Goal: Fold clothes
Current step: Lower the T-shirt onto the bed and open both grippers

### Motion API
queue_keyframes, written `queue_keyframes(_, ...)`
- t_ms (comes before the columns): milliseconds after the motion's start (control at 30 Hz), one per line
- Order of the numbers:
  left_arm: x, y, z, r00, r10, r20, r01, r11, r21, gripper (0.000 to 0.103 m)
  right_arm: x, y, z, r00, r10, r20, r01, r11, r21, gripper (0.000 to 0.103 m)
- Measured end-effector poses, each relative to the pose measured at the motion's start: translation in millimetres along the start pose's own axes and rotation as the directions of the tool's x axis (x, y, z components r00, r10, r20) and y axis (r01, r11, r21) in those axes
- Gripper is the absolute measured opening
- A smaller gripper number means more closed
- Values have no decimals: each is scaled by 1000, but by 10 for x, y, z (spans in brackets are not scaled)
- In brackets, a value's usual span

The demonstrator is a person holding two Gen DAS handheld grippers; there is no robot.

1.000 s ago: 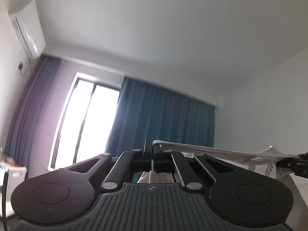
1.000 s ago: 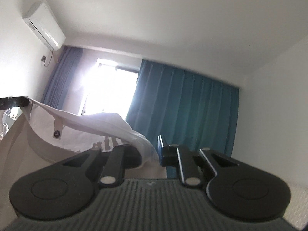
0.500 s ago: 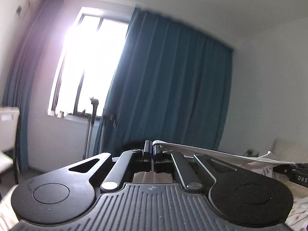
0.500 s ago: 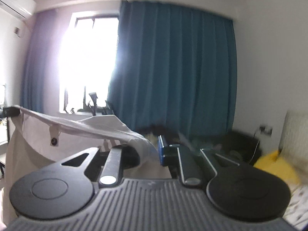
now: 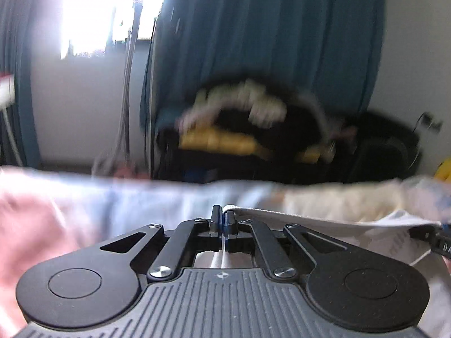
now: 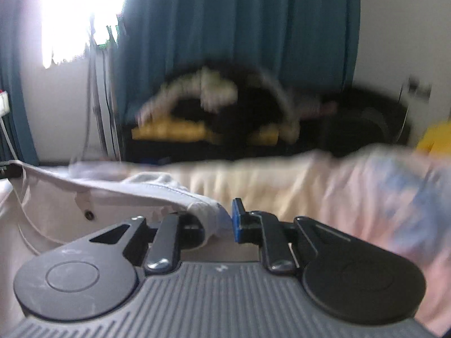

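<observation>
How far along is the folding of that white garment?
Barely begun. Nothing looks folded yet. In hand: the left gripper and right gripper each pinch an edge of the white garment, stretched between them above the bed. Left: laying it flat and making every fold.

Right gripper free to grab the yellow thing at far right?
Probably not: the right gripper is shut on the white garment, and the yellow thing lies beyond the bedding.

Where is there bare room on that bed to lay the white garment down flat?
The frames are blurred. The white garment hangs stretched between the left gripper and right gripper. Ahead, the bed shows a fairly bare cream stretch. Pink cloth crowds the left side, pink-and-blue cloth the right, and a dark pile borders the far edge.
</observation>
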State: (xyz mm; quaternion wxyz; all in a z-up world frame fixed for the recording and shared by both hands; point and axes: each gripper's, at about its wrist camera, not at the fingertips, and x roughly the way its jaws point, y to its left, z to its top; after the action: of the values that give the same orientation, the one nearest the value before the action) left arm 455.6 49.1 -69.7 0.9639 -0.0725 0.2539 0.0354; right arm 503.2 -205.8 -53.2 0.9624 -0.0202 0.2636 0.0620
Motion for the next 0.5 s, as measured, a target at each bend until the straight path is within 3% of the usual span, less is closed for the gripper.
queue_keyframes(133, 332, 86, -263, 998, 1, -70, -1, 1000, 9, 6, 489, 64, -418, 992, 19, -121, -15, 999, 35, 19)
queue_keyframes(267, 341, 91, -234, 994, -16, -106, 18, 1000, 11, 9, 619, 0, -416, 989, 42, -141, -36, 998, 43, 23)
queue_keyframes(333, 289, 108, -146, 989, -36, -141, 40, 999, 23, 30, 628, -2, -357, 984, 45, -172, -41, 999, 28, 36)
queue_keyframes(367, 228, 126, -77, 986, -46, -160, 50, 999, 20, 58, 562, -38, -336, 982, 42, -186, -38, 999, 21, 57)
queue_keyframes(400, 108, 143, -25, 985, -54, -162, 58, 998, 20, 73, 434, -86, -346, 980, 43, -194, -39, 999, 23, 73)
queue_keyframes(500, -328, 198, 135, 988, -91, -125, 97, 994, 43, 75, -36, -140, -293, 974, 77, -212, -70, 997, 40, 76)
